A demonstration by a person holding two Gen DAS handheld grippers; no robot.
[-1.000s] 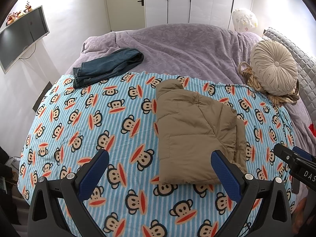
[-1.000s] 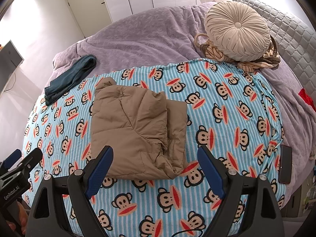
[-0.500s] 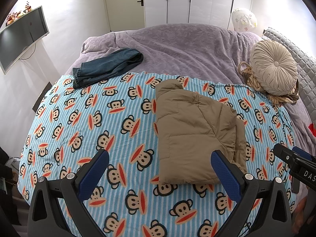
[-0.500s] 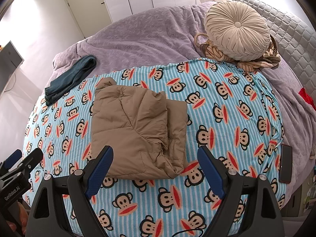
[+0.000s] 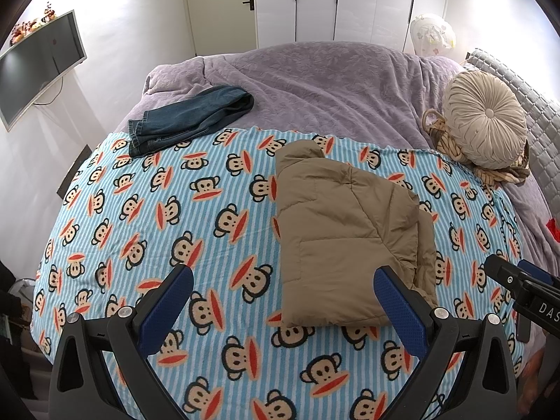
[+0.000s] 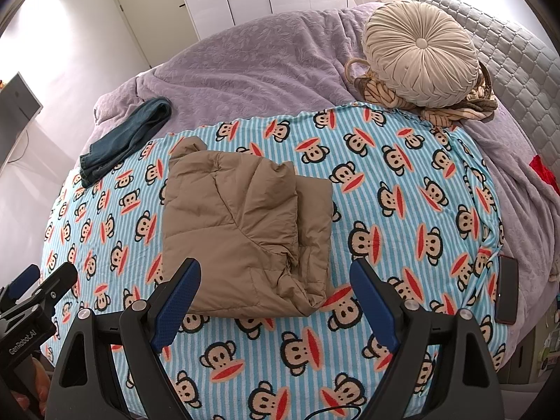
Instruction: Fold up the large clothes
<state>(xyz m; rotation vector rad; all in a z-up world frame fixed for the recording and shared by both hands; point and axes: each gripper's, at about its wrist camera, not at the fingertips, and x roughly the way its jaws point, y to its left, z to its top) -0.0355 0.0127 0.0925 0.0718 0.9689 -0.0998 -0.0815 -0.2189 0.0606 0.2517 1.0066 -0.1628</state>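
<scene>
One folded tan jacket (image 5: pixel 346 241) on monkey-print blanket (image 5: pixel 157 210); two grippers' fingers (image 5: pixel 168 308) apart, empty.

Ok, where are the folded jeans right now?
The jeans lie at the bed's far left in both views, straddling the monkey blanket's far edge and the purple cover, beyond the folded tan jacket.

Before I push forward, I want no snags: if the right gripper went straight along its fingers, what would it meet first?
Probably the folded tan jacket: its near hem lies between the open fingers of the right gripper. Height above the monkey-print sheet is unclear.
</scene>
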